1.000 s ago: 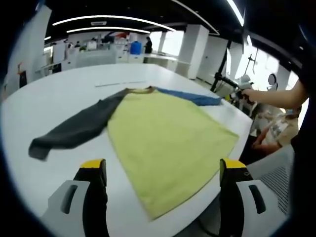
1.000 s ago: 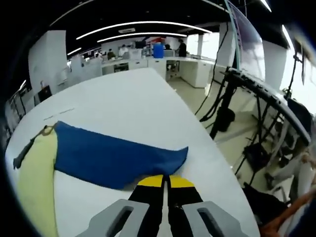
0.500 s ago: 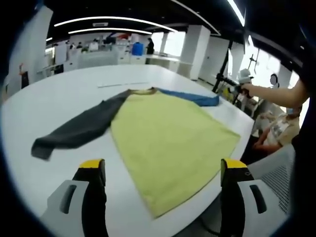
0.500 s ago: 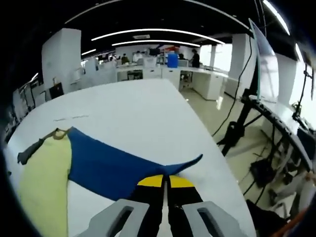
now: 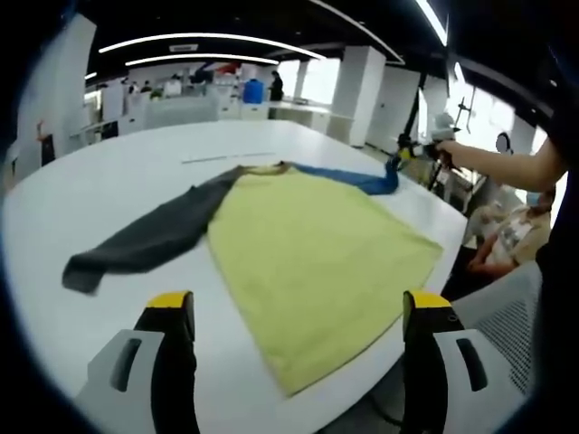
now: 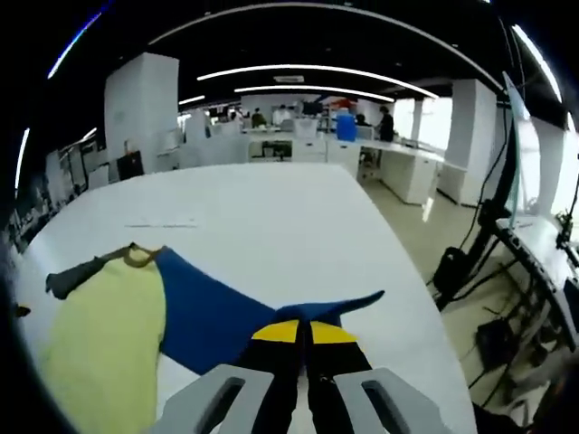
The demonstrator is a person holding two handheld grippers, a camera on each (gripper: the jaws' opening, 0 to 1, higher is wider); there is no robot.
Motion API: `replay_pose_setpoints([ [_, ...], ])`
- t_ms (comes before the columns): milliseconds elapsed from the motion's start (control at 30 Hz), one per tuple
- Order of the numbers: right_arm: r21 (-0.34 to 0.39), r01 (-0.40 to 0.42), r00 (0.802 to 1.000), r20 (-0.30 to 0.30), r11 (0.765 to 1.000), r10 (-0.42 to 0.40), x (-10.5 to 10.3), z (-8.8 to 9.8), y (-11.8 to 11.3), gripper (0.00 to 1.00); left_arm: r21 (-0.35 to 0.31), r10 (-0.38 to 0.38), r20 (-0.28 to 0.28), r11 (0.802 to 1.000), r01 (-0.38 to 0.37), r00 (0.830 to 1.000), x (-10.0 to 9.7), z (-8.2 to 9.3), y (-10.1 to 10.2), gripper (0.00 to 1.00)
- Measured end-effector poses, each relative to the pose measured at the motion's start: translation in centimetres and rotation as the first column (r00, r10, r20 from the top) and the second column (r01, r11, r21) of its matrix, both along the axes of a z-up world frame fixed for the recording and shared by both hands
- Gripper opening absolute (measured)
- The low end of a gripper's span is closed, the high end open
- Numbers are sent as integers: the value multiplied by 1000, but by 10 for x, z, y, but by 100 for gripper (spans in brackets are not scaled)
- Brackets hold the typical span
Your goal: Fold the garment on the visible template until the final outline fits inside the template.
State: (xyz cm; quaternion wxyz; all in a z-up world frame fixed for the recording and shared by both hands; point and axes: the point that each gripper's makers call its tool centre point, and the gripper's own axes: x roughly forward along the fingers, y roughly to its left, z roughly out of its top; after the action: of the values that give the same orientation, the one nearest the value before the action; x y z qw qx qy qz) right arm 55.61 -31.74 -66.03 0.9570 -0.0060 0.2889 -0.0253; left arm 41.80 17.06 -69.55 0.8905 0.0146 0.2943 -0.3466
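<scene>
With the garment [image 5: 308, 244] spread on the white counter [image 5: 109, 181], the right tongs [image 6: 304, 331] were clamped on its blue sleeve [image 6: 226, 312], ready to fold it inward over the yellow body, while the left tongs [image 5: 298, 312] hung apart and empty.

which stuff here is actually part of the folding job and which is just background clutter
Part of the job:
- garment, yellow body flat on the white table
- blue sleeve, pinched in the right gripper
- grey sleeve, spread out
- left gripper, open, holding nothing

Just around:
- blue barrel
- office desks
- seated person
</scene>
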Motion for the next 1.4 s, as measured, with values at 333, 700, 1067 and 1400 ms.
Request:
replay_pose_setpoints([
  [333, 14, -94, 995, 25, 995, 94, 25, 8, 36, 0, -16, 13, 11, 1000, -12, 1000, -1, 1, 2, 94],
  [700, 33, -181, 983, 30, 983, 180, 43, 11, 76, 0, 1, 4, 30, 1000, -4, 1000, -1, 6, 5, 96],
  [1067, 74, -224, 974, 42, 972, 222, 53, 9, 114, 0, -6, 6, 37, 1000, -5, 999, -1, 7, 4, 95],
  [1400, 69, -279, 960, 48, 958, 276, 60, 10, 149, 0, -14, 28, 15, 1000, -28, 999, -2, 3, 7, 94],
])
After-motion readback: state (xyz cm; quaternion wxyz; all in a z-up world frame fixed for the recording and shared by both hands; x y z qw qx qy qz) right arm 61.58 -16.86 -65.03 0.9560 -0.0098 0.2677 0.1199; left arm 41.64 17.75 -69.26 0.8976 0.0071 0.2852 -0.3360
